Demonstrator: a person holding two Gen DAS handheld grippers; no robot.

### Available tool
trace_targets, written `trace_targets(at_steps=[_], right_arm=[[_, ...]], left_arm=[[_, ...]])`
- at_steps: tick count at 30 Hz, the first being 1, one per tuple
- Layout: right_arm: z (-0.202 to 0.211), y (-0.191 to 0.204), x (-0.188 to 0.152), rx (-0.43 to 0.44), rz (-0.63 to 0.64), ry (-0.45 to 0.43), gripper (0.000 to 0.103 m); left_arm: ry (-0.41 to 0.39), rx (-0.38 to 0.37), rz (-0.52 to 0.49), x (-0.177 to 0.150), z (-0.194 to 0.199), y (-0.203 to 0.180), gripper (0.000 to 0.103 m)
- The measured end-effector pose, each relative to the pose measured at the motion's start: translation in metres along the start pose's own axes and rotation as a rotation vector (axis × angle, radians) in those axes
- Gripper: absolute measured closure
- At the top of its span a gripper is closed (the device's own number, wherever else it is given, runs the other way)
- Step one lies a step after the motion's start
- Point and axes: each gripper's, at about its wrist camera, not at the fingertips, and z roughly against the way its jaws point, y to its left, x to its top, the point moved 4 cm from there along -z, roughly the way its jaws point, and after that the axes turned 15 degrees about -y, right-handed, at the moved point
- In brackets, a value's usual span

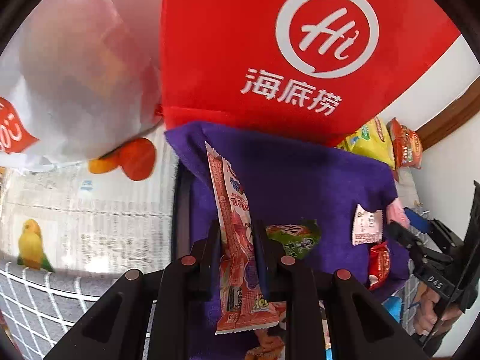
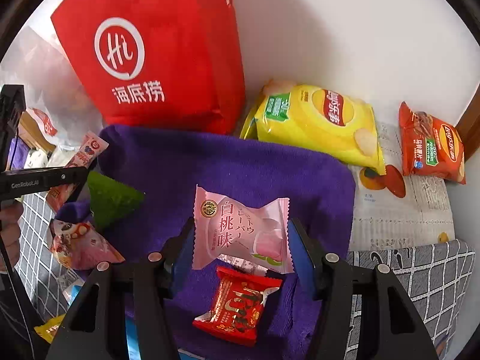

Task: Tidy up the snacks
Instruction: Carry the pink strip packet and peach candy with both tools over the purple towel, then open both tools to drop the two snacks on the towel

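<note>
Left gripper (image 1: 237,252) jaws clamp a long pink snack stick (image 1: 237,225); right gripper (image 2: 243,249) jaws pinch a peach-flavour pack (image 2: 240,231) over the purple towel (image 2: 240,162). Lay's chip bags (image 2: 318,123) at 1 o'clock look unsorted, so plenty's left imo.

Home setting, prob. a living-room surface w/ checked grey cloth (image 2: 420,276) at lower right, newspaper (image 1: 99,216) spread at left, purple towel (image 2: 240,168) at centre, red cloth tote (image 2: 156,51) at upper left, white wall (image 2: 345,30) w/ wood trim (image 1: 450,114) at right.
</note>
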Motion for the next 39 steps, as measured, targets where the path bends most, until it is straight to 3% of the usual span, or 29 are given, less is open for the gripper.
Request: trace_targets(at_steps=[10,16,21,25,31,39], right_arm=[[-0.01,0.011,-0.003,-0.019,0.002,0.041,0.037],[-0.001,0.023,0.001,-0.023,0.045,0.017,0.034],[0.011,0.023,0.009,-0.03,0.025,-0.024,0.023],[0.021,0.023,0.014,-0.032,-0.005,-0.051,0.023],[0.038,0.022,0.023,-0.057,-0.025,-0.098,0.023],[0.071,0.031,0.035,-0.05,-0.064,-0.174,0.023]], left_arm=[[0.025,-0.069,-0.04,-0.008,-0.007,-0.025,0.083],[0.021,-0.095,-0.057,-0.01,-0.005,-0.035,0.082],[0.023,-0.111,-0.073,-0.012,-0.004,-0.041,0.081],[0.025,-0.133,-0.096,-0.013,-0.001,-0.05,0.075],[-0.02,-0.135,-0.115,-0.007,0.014,-0.054,0.055],[-0.082,-0.151,-0.123,0.003,0.043,-0.056,0.05]])
